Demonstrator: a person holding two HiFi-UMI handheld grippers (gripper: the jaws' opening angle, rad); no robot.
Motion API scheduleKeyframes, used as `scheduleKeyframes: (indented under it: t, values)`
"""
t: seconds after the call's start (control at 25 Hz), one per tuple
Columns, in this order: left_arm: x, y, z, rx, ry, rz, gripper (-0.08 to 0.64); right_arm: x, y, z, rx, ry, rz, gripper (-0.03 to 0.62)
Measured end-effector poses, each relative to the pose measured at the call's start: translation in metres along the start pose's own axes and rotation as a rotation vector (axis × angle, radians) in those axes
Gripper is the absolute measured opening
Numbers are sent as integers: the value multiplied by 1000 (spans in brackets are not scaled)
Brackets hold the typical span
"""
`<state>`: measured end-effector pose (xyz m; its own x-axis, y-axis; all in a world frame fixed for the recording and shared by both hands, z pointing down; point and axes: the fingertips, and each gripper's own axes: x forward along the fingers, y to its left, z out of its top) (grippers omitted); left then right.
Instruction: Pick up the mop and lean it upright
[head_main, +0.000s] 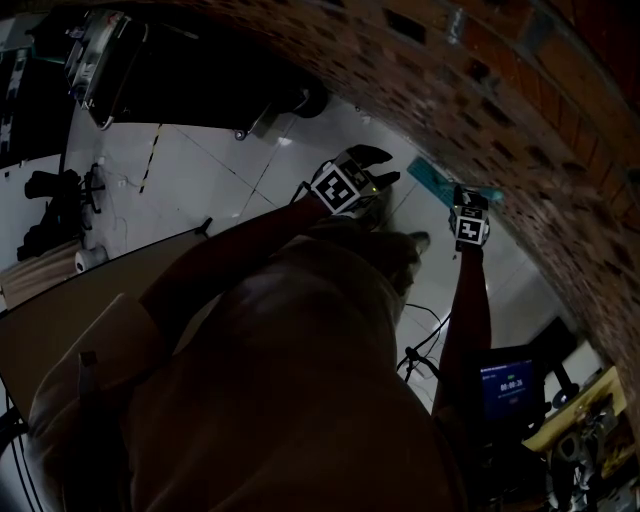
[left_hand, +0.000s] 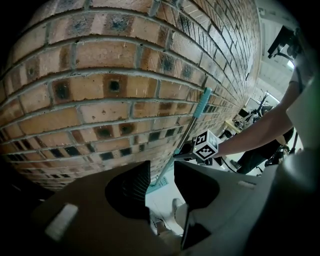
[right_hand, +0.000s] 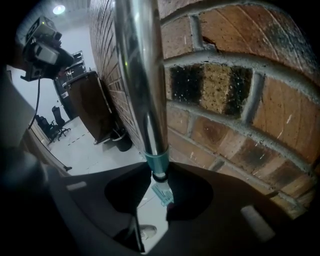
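Observation:
The mop stands nearly upright against the brick wall (left_hand: 100, 75). In the left gripper view its silver pole (left_hand: 186, 135) runs from a teal grip (left_hand: 205, 96) down to the teal head (left_hand: 156, 184) on the floor. My right gripper (right_hand: 159, 177) is shut on the pole (right_hand: 142, 75) just below a teal collar (right_hand: 156, 161), with the mop head (right_hand: 163, 195) showing under the jaws. In the head view the right gripper (head_main: 468, 197) is close to the wall, beside a teal part of the mop (head_main: 432, 178). My left gripper (left_hand: 161, 172) (head_main: 375, 170) hangs open and empty, short of the mop.
The brick wall (head_main: 500, 90) curves along the right. A dark cabinet (right_hand: 92, 105) and a bin stand against it farther along. A lit screen (head_main: 508, 385) and cables lie on the floor behind me. The person's shoe (left_hand: 176, 207) is near the mop head.

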<state>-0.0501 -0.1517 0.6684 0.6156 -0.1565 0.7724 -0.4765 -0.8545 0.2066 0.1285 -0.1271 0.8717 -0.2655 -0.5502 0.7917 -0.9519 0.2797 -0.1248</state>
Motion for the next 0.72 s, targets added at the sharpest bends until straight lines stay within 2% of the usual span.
scheduleKeyframes:
  t: [0.16,0.24,0.32,0.48,0.72]
  values:
    - [1,-1,-1,2,0,-2,169,6,-7,4,70,8,-30,111]
    - [2,-2,-1,3,0,-4,169,10,-15,4,104,10,-50,206]
    - [1,-2,0,7,-1,-3,169,10,-20,5,135,11,-65,243]
    - [-1,-4,1,12,-6,-8,169,0,-25,8,151,-1,-104,250]
    - [0,-8,4,27,-12,-27,169,-9,-30,-2,198,54,-166,250]
